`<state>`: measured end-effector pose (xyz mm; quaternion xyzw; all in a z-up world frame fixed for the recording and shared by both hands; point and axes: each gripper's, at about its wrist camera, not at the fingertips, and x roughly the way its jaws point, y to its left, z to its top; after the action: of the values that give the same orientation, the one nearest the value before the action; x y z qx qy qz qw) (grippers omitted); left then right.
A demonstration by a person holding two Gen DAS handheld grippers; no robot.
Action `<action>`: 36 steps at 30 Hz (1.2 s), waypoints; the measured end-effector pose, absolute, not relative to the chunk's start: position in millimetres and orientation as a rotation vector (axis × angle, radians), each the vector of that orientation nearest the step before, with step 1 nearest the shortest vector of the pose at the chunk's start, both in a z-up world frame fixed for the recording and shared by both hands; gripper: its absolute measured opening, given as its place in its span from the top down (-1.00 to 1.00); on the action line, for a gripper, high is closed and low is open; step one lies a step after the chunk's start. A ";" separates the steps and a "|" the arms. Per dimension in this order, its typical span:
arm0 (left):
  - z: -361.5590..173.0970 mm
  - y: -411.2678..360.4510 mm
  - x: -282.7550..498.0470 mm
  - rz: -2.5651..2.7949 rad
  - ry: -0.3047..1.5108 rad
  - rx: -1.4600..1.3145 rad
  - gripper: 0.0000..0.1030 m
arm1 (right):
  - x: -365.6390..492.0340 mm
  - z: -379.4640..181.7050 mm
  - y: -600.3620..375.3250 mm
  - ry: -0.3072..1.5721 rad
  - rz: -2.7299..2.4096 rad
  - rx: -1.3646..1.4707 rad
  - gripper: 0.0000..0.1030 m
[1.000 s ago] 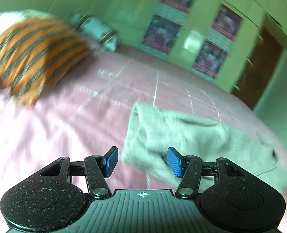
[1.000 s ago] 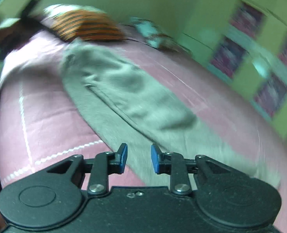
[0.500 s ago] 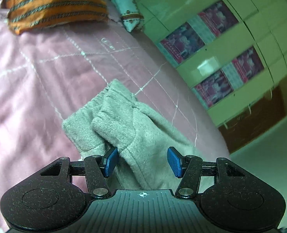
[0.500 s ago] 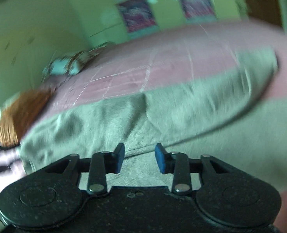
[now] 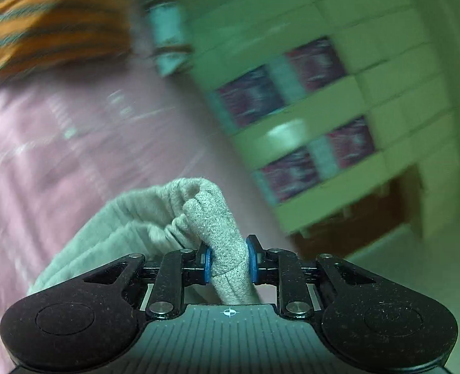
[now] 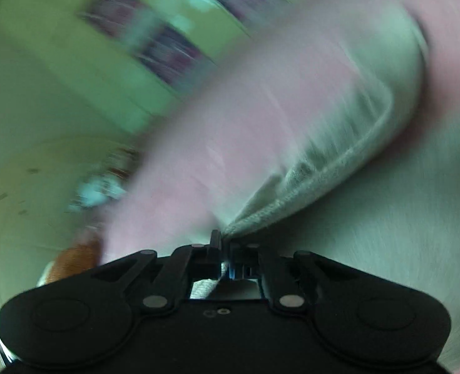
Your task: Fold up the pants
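Note:
The grey knit pants (image 5: 155, 215) lie on a pink bedspread (image 5: 74, 143). My left gripper (image 5: 228, 260) is shut on a bunched leg end of the pants, lifted above the bed. In the right wrist view the pants (image 6: 370, 224) fill the right side, blurred by motion. My right gripper (image 6: 225, 246) is shut on a folded edge of the pants (image 6: 292, 196), with cloth pulled taut from between its fingers.
An orange striped pillow (image 5: 43, 21) and a small patterned cushion (image 5: 167, 31) lie at the head of the bed. A green cupboard wall with dark panels (image 5: 292, 118) stands beyond the bed. A brown doorway (image 5: 370, 215) is at the right.
Both grippers were open half a second ago and have closed on the pants. The left has lifted the leg end. Both views are blurred by fast motion.

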<state>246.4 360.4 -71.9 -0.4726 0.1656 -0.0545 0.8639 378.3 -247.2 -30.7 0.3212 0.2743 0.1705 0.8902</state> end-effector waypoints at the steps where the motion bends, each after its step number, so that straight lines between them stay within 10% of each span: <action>1: -72.2 361.8 242.8 -0.112 0.364 -0.956 0.55 | 364.3 -24.0 -250.8 0.547 0.374 0.662 1.00; 5: -133.4 358.8 248.8 0.057 0.705 -0.822 0.56 | 341.1 -76.9 -233.5 0.723 0.379 0.504 1.00; 26: -135.5 344.0 256.3 0.050 0.629 -0.826 0.54 | 340.9 -111.8 -232.3 0.857 0.315 0.537 1.00; 29: -116.4 332.7 241.9 0.116 0.604 -0.770 0.05 | 329.2 -100.7 -239.1 0.843 0.328 0.508 0.81; 30: -108.4 330.6 228.1 0.160 0.587 -0.712 -0.71 | 321.7 -93.9 -243.7 0.810 0.320 0.485 0.77; 31: -97.4 320.4 219.6 0.231 0.575 -0.633 -0.95 | 316.2 -89.0 -248.4 0.786 0.310 0.466 0.77; 36: -58.4 243.3 211.9 0.220 0.576 -0.296 -0.95 | 306.6 -54.5 -263.8 0.618 0.195 0.288 0.77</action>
<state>211.9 243.3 -58.4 -0.1454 0.2824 0.1080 0.9420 306.6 -263.8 -54.5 0.1408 0.3026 0.0953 0.9378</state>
